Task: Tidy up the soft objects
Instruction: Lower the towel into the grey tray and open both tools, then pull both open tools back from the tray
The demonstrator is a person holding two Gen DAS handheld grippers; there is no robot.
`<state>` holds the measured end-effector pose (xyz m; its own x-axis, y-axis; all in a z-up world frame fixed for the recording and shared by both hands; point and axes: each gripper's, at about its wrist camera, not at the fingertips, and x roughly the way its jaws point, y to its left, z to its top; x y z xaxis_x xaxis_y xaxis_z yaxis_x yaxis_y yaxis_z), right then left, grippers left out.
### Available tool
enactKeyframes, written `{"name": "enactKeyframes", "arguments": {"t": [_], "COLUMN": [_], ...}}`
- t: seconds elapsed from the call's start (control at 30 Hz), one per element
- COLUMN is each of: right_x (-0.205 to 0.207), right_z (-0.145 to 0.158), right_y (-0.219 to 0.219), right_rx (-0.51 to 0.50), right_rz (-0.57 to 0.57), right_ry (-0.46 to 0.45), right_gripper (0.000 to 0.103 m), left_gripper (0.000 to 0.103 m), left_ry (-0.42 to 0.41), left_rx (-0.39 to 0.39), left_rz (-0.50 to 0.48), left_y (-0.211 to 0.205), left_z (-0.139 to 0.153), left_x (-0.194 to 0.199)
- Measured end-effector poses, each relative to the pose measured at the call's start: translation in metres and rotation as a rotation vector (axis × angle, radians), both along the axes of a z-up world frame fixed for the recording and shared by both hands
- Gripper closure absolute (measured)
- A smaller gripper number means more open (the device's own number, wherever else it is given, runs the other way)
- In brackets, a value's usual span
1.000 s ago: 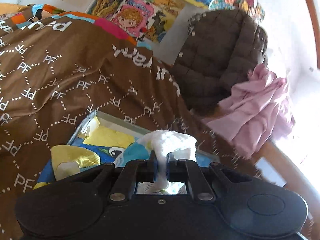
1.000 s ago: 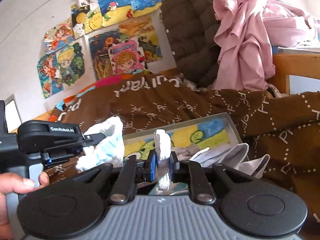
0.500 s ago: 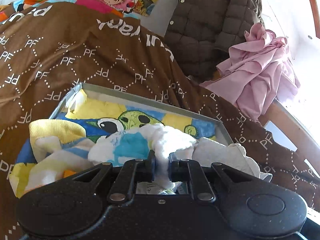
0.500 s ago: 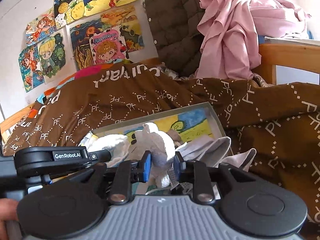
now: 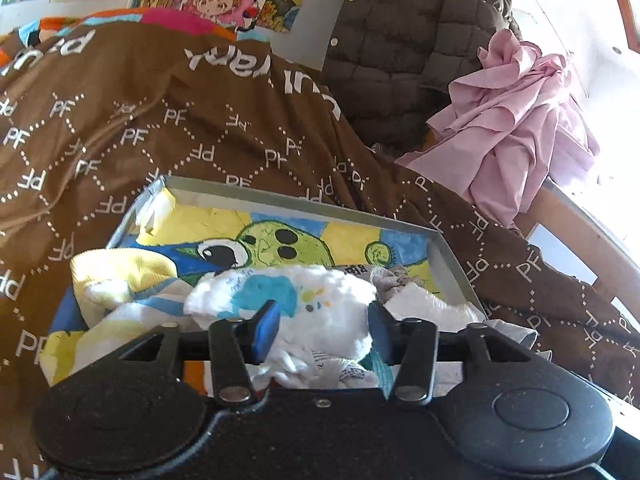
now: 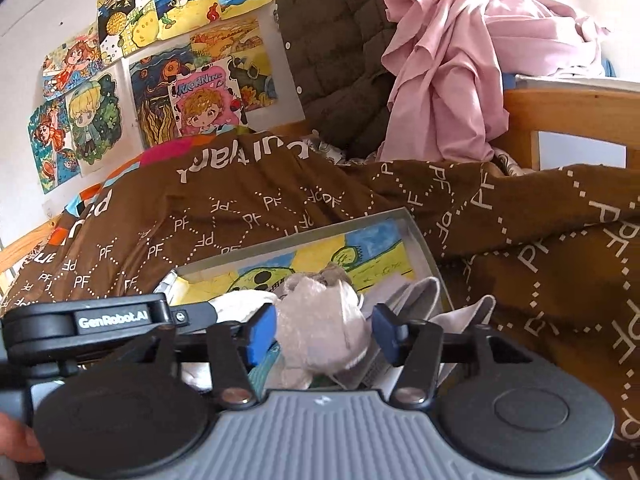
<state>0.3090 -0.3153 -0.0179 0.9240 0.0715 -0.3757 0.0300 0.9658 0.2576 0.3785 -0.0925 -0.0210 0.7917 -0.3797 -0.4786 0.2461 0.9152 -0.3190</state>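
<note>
Left wrist view: a white fluffy cloth with a blue print (image 5: 304, 300) is seen lying directly between the spread fingers of the left gripper (image 5: 322, 330). The blue pads (image 5: 266, 330) stand apart on either side of it; whether they touch it lightly cannot be told, but no squeeze is seen. The cloth is bunched, with its longer extent running roughly across the finger line, and it rests on other folded cloths at the near end of a shallow grey box (image 5: 452, 264). A yellow and white cloth (image 5: 120, 280) lies just beside it to the left.

In the right wrist view, a pale crumpled cloth (image 6: 320, 320) sits likewise between the opened fingers of the right gripper (image 6: 324, 334), over the same box (image 6: 424, 248). Its bulk stands upward, without a clear long axis. A grey-white folded cloth (image 6: 424, 300) lies just to its right. The left gripper (image 6: 120, 320) is seen close on the left, so both tools are crowded over the near end of the box.

The box rests on a brown patterned blanket (image 5: 160, 128).

Judgement: both cloths appear set down in the box, and each gripper would be withdrawn straight back along its fingers so that nothing is dragged out.
</note>
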Motion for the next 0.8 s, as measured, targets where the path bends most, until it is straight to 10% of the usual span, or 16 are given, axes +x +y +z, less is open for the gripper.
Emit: {"name": "enactKeyframes", "arguments": {"t": [0.8], "right_x": [-0.066], "right_z": [0.071], "right_y": [-0.008], "right_rx": [-0.029], "right_rz": [-0.040], "right_ry": [-0.128], "right_gripper": [0.001], "left_gripper": [0.001], "left_ry": [-0.150], "left_rx": [0.026], "left_rz": [0.088], "left_y": [0.031], "left_z": [0.069], "left_x": [-0.084]}}
